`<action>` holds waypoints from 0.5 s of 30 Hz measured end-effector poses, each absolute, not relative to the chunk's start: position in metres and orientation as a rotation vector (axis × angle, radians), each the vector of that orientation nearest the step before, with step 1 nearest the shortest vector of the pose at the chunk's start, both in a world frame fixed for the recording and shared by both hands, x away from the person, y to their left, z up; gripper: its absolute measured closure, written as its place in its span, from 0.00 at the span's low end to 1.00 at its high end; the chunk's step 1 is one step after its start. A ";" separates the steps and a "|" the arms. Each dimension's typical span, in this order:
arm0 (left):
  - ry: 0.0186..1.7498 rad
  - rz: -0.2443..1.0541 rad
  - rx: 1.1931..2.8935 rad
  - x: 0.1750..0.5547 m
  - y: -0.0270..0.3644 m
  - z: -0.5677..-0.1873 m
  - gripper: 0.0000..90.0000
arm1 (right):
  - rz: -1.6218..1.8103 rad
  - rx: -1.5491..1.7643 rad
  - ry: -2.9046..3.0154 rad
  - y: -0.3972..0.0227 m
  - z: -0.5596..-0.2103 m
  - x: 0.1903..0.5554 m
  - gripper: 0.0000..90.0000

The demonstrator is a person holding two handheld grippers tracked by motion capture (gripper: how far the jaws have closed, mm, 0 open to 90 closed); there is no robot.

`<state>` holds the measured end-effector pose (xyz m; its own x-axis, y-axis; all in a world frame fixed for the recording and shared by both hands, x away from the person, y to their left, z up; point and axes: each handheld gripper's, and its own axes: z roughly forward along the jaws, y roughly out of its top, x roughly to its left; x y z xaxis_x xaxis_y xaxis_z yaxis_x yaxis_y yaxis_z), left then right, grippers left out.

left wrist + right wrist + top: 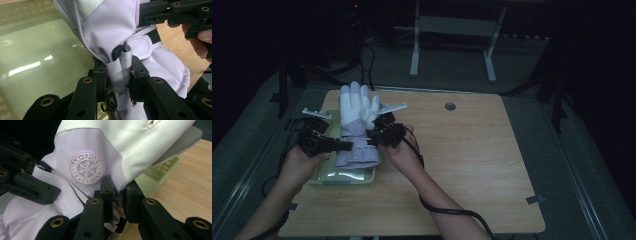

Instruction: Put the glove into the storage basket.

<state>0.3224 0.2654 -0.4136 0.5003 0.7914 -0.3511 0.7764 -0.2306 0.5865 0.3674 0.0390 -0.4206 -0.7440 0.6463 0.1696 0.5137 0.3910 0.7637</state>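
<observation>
Glove (357, 117), white and lilac, is held upright over a green tray (328, 176) at the table's left. It is pinched at the cuff by both the left gripper (346, 146) and right gripper (373, 134). Fabric looks soft, light and floppy; bunched cuff folds are judged the surest hold.

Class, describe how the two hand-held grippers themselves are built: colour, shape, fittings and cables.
Both the left gripper and the right gripper are black, angular, two-jawed tools. Their linkage arms carry brass-coloured ringed holes, seen in both gripper views. Each is topped by a pale grey plate. A thick black cable trails from the right one. The forearms are bare, with no sleeves.
</observation>
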 end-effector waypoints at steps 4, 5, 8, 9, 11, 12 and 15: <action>1.298 -0.002 2.026 0.327 0.289 -0.422 0.80 | 1.258 1.064 2.499 0.068 -0.429 0.369 0.88; 1.298 -0.002 2.026 0.327 0.289 -0.422 0.80 | 1.250 1.072 2.502 0.072 -0.431 0.369 0.88; 1.293 -0.020 2.052 0.333 0.302 -0.432 0.80 | 1.237 1.080 2.516 0.081 -0.437 0.372 0.88; 1.294 -0.027 2.054 0.334 0.304 -0.435 0.80 | 1.230 1.097 2.525 0.085 -0.441 0.373 0.88; 1.295 -0.060 2.064 0.338 0.306 -0.446 0.80 | 1.217 1.111 2.526 0.088 -0.449 0.374 0.88; 1.304 -0.089 2.069 0.342 0.307 -0.457 0.80 | 1.176 1.137 2.542 0.091 -0.459 0.375 0.88; 1.304 -0.117 2.081 0.345 0.307 -0.470 0.80 | 1.130 1.159 2.564 0.092 -0.469 0.377 0.88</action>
